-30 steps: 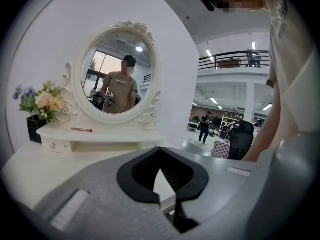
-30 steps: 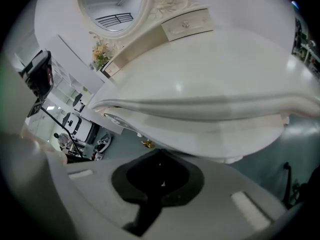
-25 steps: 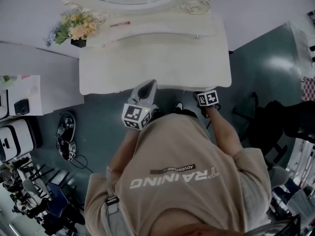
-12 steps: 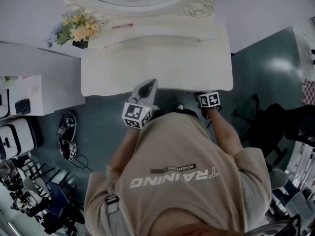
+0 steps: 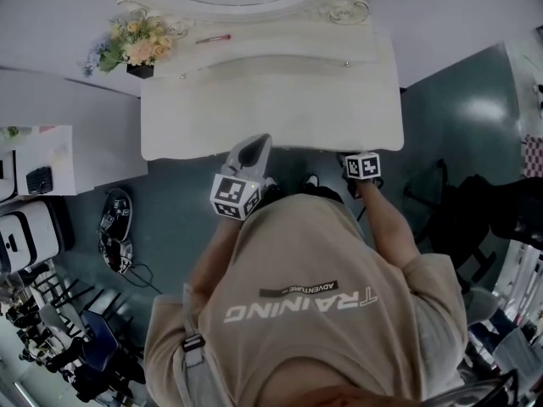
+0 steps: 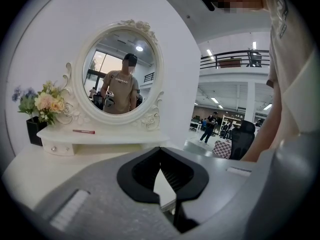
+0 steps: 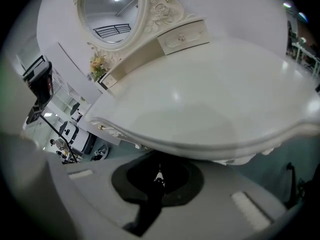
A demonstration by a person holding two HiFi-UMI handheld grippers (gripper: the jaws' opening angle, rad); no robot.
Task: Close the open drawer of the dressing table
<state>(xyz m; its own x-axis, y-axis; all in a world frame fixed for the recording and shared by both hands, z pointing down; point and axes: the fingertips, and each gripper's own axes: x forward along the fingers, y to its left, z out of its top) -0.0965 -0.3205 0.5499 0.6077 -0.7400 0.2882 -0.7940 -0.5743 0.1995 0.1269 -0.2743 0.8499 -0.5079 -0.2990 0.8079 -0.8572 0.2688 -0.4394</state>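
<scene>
The white dressing table (image 5: 271, 117) fills the top of the head view, with its oval mirror (image 6: 120, 74) behind it. No open drawer shows in any view; the table top hides the front below it. My left gripper (image 5: 251, 153) hangs shut and empty just at the front edge, slightly above the table top (image 6: 60, 166). My right gripper (image 5: 360, 161) is shut and empty, low against the carved front edge (image 7: 210, 151), its tips (image 7: 159, 176) just under the rim. A small gold knob (image 7: 102, 127) shows on the front apron at the left.
A flower pot (image 5: 136, 47) and a red pen (image 5: 210, 38) sit on the raised shelf, which has small drawers with knobs (image 7: 182, 36). A white cabinet (image 5: 51, 142) adjoins the table's left side. A dark chair (image 5: 488, 206) stands to the right; cables lie on the floor (image 5: 114, 240).
The right gripper has edged forward to the table's front edge. The left gripper has barely moved.
</scene>
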